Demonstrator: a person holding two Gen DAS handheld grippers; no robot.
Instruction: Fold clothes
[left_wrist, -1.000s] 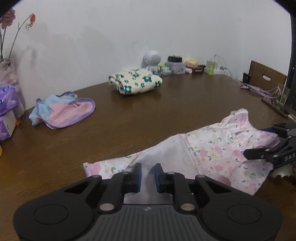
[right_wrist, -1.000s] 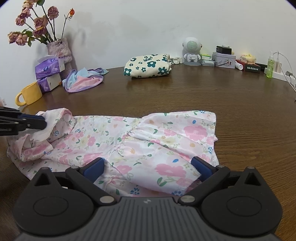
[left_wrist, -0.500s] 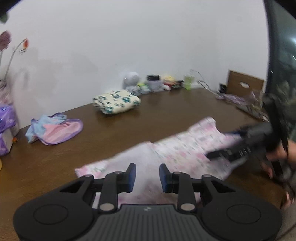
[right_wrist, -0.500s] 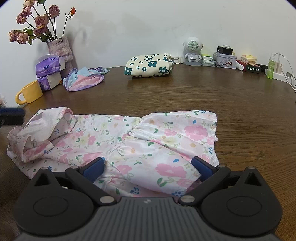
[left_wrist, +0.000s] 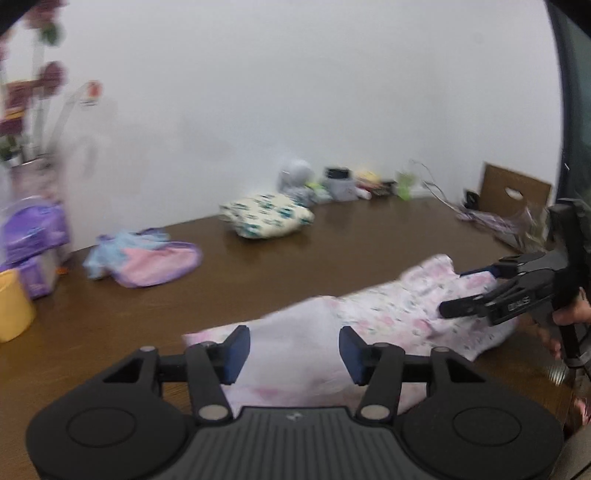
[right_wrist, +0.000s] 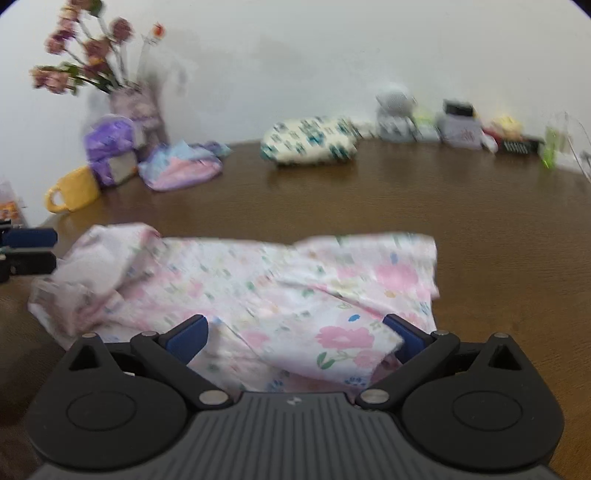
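A pink floral garment (right_wrist: 280, 291) lies spread on the brown table, its left end bunched and folded over; it also shows in the left wrist view (left_wrist: 388, 317). My left gripper (left_wrist: 294, 350) is open and empty, just above the garment's pale folded end. My right gripper (right_wrist: 295, 338) is open wide over the garment's near edge, holding nothing. It shows from the side in the left wrist view (left_wrist: 476, 291), and the left gripper's tips show at the left edge of the right wrist view (right_wrist: 33, 249).
A folded cream floral garment (right_wrist: 310, 140) and a crumpled pink-blue garment (right_wrist: 181, 168) lie farther back. A yellow mug (right_wrist: 74, 190), purple tissue packs (right_wrist: 109, 147) and a flower vase (right_wrist: 136, 107) stand at the left. Small items (right_wrist: 458, 125) line the wall.
My left gripper has opened from nearly shut, let go of the garment's folded end and pulled back and up. The right gripper stays open and has shifted slightly.
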